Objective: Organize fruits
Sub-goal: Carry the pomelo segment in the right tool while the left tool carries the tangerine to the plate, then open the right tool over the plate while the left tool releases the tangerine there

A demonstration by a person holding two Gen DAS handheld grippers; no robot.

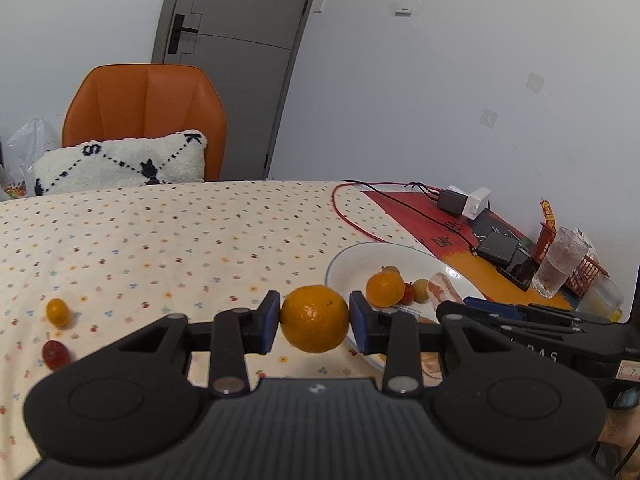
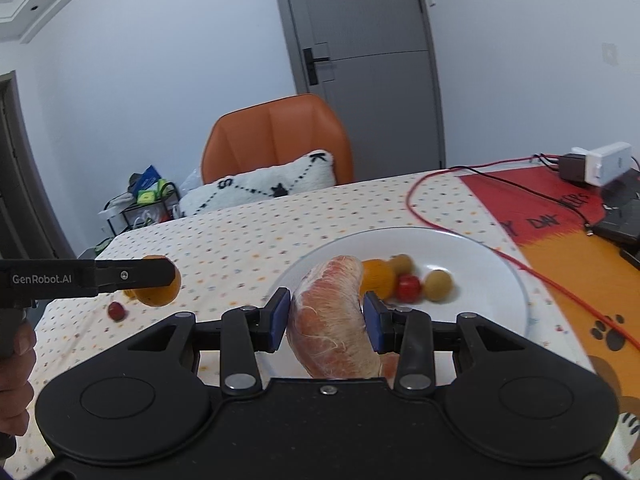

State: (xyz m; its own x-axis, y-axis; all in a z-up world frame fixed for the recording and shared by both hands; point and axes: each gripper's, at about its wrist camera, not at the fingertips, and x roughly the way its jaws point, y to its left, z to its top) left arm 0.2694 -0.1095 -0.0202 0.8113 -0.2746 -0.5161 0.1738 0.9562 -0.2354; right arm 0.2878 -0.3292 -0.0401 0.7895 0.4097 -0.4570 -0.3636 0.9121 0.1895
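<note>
Left gripper (image 1: 315, 320): jaws closed most of the way, blue pads pressed on either side of a round orange mandarin (image 1: 315, 319), which hangs clear above the worktop.
Right gripper (image 2: 326, 318): jaws likewise drawn in, clamped across a peeled pink pomelo segment in its pale fibrous membrane (image 2: 334, 316).
Deciding relation: the white round ceramic plate (image 1: 360, 258) lies ahead and to the right of the left jaws, its near rim just under the mandarin's right side; a short carry rightward and forward should bring the fruit over it.
Segment's long axis: runs away from the camera, curved, crosswise to the pads; it hangs over the near half of the plate.
Nearer hand: the right is already above the plate; the left sits at its left edge.
Plate contents: a second orange mandarin (image 2: 376, 278), a small red round fruit (image 2: 409, 287), two small yellowish round fruits (image 2: 438, 285).
Still loose on the dotted cream tablecloth (image 1: 160, 240): a small orange kumquat-like fruit (image 1: 58, 312) and a red strawberry-like fruit (image 1: 56, 354), well to the left of the plate.
</note>
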